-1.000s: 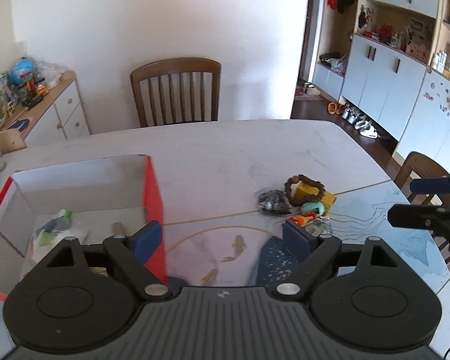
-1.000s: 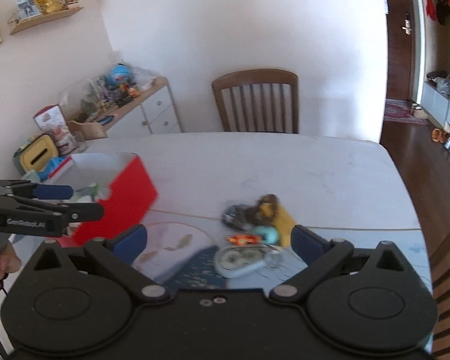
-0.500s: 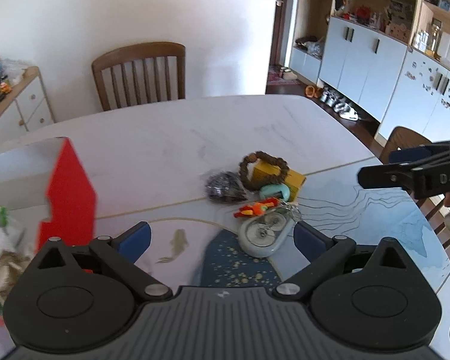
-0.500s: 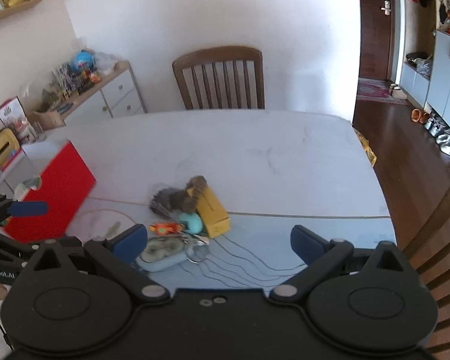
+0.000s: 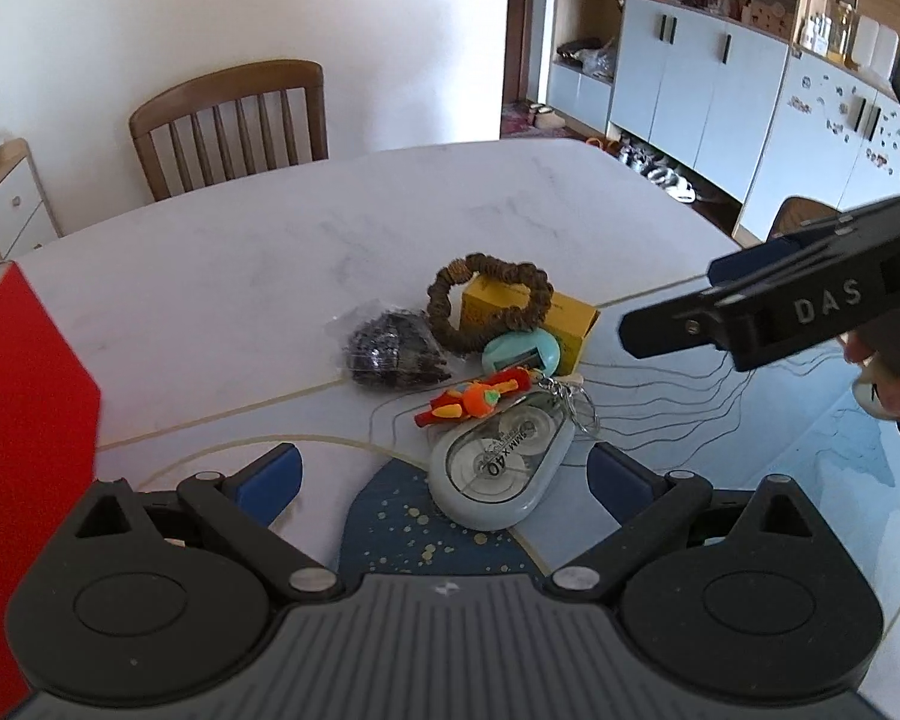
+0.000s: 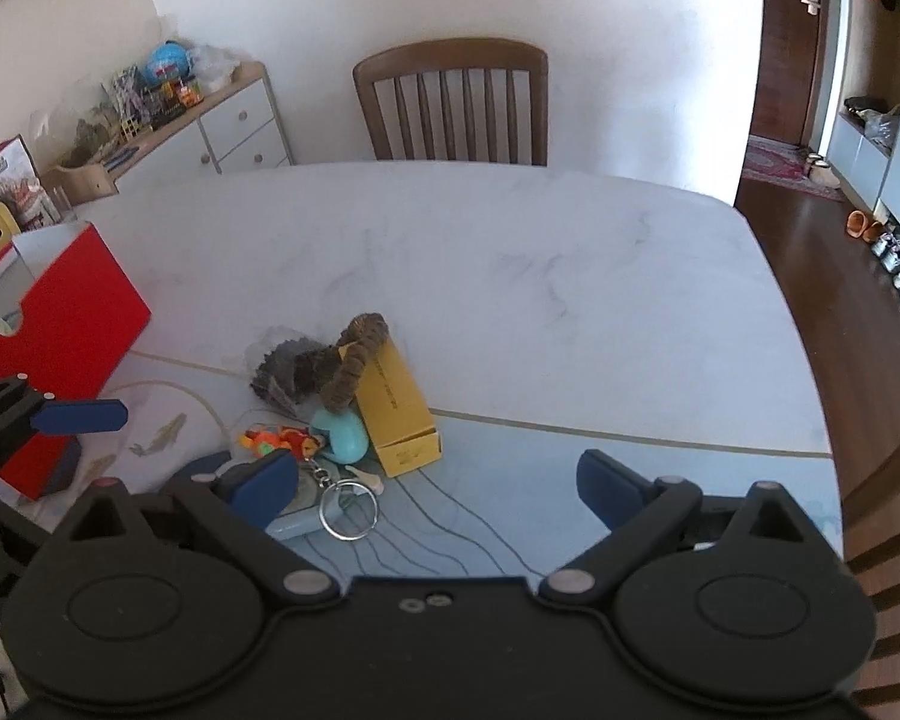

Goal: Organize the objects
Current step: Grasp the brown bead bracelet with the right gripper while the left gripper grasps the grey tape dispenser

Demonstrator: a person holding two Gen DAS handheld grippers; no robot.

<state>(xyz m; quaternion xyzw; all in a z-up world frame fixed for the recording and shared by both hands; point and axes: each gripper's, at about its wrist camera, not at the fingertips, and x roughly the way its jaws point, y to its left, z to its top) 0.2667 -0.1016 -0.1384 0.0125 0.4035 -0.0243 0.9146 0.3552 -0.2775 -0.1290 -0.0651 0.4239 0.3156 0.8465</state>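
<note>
A small pile lies on the white table [image 5: 258, 276]: a grey correction-tape dispenser [image 5: 498, 468] with a key ring [image 6: 348, 507], an orange toy keychain [image 5: 474, 399], a teal round case [image 5: 522, 354], a yellow box [image 5: 528, 312] with a brown bead bracelet [image 5: 486, 300] leaning on it, and a dark packet [image 5: 390, 348]. My left gripper [image 5: 444, 474] is open, low over the table, with the dispenser's near end between its fingers, untouched. My right gripper [image 6: 438, 480] is open and empty, just right of the pile; its left finger hides part of the dispenser [image 6: 294, 519].
A red open box [image 5: 24, 420] stands at the table's left edge. A wooden chair [image 6: 450, 102] is at the far side and another chair back at the right edge. The right gripper [image 5: 669, 300] hovers right of the pile; a dresser [image 6: 234, 120] stands far left.
Both grippers have dropped lower and closed in on the pile. The left view swung right, away from the red box's inside, and its jaws widened a little.
</note>
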